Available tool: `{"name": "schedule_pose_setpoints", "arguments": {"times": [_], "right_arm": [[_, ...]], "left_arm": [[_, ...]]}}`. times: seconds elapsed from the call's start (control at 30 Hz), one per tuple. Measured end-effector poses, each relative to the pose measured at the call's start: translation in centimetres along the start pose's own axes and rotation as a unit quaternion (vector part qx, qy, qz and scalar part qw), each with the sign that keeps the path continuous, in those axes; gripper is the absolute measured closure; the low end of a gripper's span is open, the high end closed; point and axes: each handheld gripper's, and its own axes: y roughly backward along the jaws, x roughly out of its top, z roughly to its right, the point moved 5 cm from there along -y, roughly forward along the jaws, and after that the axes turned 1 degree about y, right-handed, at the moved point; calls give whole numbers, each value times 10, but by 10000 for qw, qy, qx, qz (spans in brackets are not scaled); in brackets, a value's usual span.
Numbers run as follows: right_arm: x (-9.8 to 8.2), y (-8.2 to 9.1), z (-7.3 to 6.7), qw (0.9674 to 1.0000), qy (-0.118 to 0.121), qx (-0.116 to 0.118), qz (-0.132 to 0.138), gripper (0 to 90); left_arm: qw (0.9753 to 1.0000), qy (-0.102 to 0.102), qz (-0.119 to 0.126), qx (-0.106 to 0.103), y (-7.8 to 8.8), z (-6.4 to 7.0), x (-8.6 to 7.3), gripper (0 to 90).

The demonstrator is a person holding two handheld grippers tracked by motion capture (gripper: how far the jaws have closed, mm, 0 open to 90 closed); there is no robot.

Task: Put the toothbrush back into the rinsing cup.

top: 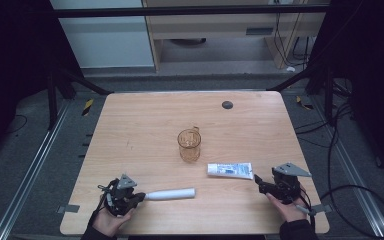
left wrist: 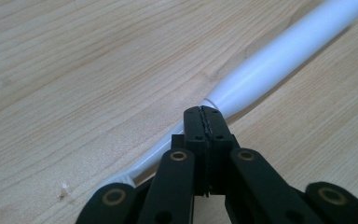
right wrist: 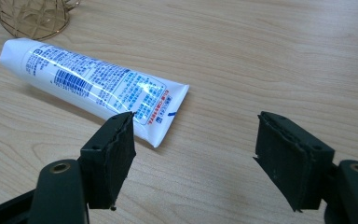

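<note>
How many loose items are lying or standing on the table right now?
3: an amber cup standing mid-table, a toothpaste tube lying right of it, and a white toothbrush lying near the front, its thin neck in the left gripper.

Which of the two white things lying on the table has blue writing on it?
The toothpaste tube, lying by the right hand-held gripper. The white toothbrush handle, clamped in the left hand-held gripper, is plain.

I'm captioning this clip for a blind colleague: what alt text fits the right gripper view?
The right gripper holds its two black jaws wide apart over a wooden table, just short of the crimped end of a white toothpaste tube lying flat. The base of an amber glass cup sits at the top left.
</note>
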Motion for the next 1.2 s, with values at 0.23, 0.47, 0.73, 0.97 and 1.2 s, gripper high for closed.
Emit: {"name": "schedule_pose_setpoints", "arguments": {"times": [0.23,0.47,0.73,0.97,1.2], "right_arm": [[0,-1,-1,10000,18,14,-3,284],[0,-1,-1,10000,2,26,-25,285],[0,-2,-2,10000,13,32,-40,285],[0,-3,-2,10000,56,11,-48,285],[0,-4,-3,10000,68,29,-61,285]], "left_arm": [[9999,40,12,100,-3,-6,2,895],[9996,135,88,217,-9,-15,7,896],[9992,196,182,283,-15,-22,16,896],[9991,186,189,323,-24,-25,24,896],[9984,306,347,321,-24,-29,30,897]]}}
